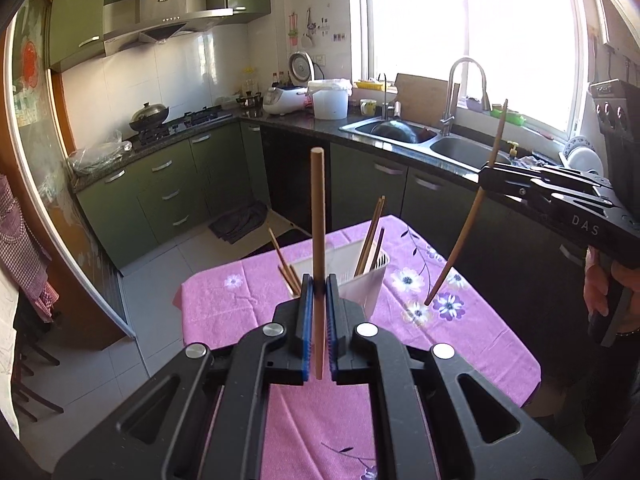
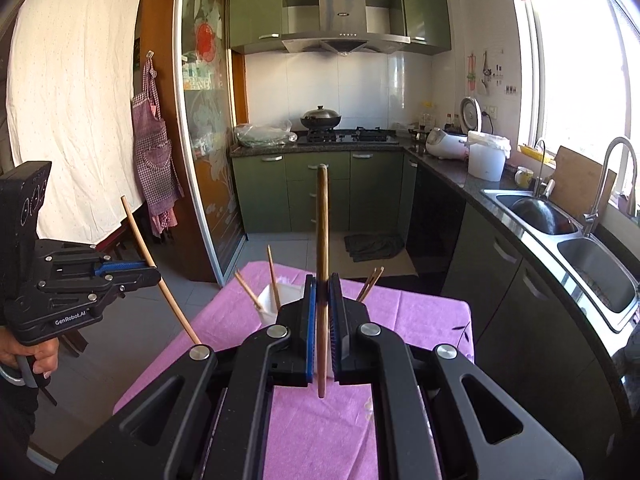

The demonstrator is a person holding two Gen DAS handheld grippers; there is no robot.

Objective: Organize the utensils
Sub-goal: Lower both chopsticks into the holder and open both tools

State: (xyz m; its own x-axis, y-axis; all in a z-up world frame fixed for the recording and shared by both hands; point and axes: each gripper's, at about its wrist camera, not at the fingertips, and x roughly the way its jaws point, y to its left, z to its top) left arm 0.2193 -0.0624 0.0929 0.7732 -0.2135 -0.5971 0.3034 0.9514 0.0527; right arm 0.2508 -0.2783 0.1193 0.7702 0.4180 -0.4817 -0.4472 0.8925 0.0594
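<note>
In the left wrist view my left gripper point(image 1: 319, 285) is shut on a pale wooden chopstick point(image 1: 318, 216) that stands upright, above the pink floral tablecloth point(image 1: 224, 320). Behind it sits a white utensil holder point(image 1: 360, 280) with several chopsticks point(image 1: 370, 240) leaning in its compartments. My right gripper point(image 1: 486, 178) hangs at the right, shut on a thin curved chopstick point(image 1: 451, 256). In the right wrist view the right gripper point(image 2: 322, 280) clamps a darker chopstick point(image 2: 322, 220). The holder point(image 2: 266, 302) is partly hidden behind it. The left gripper point(image 2: 155, 272) holds its chopstick point(image 2: 140, 236) at the left.
A dark counter with a double sink point(image 1: 452, 148) and tap runs along the right. Green cabinets point(image 1: 160, 188) and a stove with a wok point(image 2: 320, 118) stand behind the table. A checked apron point(image 2: 154, 152) hangs at the left. A person's hand point(image 2: 38, 356) grips each handle.
</note>
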